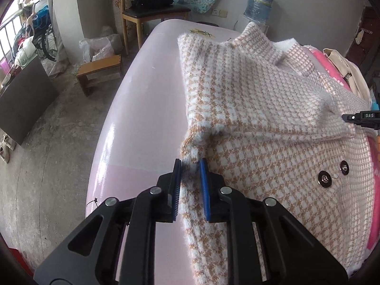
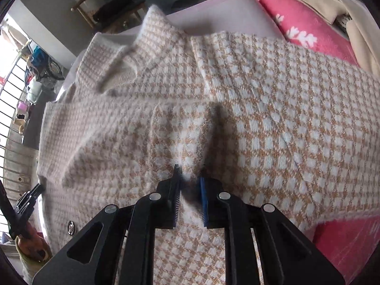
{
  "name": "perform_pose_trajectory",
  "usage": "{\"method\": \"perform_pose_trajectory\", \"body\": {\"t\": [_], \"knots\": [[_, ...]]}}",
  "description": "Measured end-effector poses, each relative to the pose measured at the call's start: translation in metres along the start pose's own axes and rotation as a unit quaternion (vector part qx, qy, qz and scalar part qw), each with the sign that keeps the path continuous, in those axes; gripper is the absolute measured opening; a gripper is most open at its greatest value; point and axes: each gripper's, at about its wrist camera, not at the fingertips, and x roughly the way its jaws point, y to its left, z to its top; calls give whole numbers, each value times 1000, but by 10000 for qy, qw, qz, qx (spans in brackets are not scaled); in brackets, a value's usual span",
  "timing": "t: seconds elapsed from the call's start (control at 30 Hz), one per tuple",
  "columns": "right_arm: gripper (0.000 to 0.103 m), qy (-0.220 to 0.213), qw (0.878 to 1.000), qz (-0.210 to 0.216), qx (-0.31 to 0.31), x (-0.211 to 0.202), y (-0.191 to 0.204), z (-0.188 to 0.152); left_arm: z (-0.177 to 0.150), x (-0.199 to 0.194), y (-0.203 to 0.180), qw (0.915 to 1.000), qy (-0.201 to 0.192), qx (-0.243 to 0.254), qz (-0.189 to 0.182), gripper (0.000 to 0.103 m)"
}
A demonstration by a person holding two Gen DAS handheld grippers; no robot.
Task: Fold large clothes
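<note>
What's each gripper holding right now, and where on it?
Both grip the houndstooth coat. The left gripper pinches a sleeve near its cuff; the right gripper pinches a raised fold of the coat's body.

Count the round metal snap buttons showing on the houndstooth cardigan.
2. One round metal snap button lies on the tan-and-white fuzzy houndstooth cardigan near its front edge; a second snap button sits just beyond it. Others may be hidden under folds.

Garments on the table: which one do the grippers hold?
The houndstooth cardigan, beige and white; the cream coat lies untouched on the pink blanket.
</note>
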Motion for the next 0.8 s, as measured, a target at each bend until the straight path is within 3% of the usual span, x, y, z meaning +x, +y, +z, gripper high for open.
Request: {"method": "perform_pose_trajectory", "body": {"t": [0.17,0.3,0.4,0.47,0.63,0.7,0.8], "knots": [[13,-304,9991,-65,-305,-13,5,-3,20,-21,15,9975,-282,-414,-494,15],[11,-687,9959,-168,-568,-33,18,4,40,-20,16,9971,-475,-476,-368,16],[13,-431,9959,-430,-671,-14,13,8,46,-9,11,9979,-412,-435,-266,16],[21,-348,9952,-559,-721,-5,11,9,49,-4,8,9983,-340,-402,-245,16],[26,-1176,9850,-838,-950,-46,27,10,66,-7,1,9975,-438,-287,-466,16],[27,-1219,9836,-632,-1168,-46,41,11,82,1,-10,9969,-390,-194,-656,17],[27,-894,9856,-334,-1397,-22,60,14,105,32,-28,9971,-154,-65,-736,18]]}}
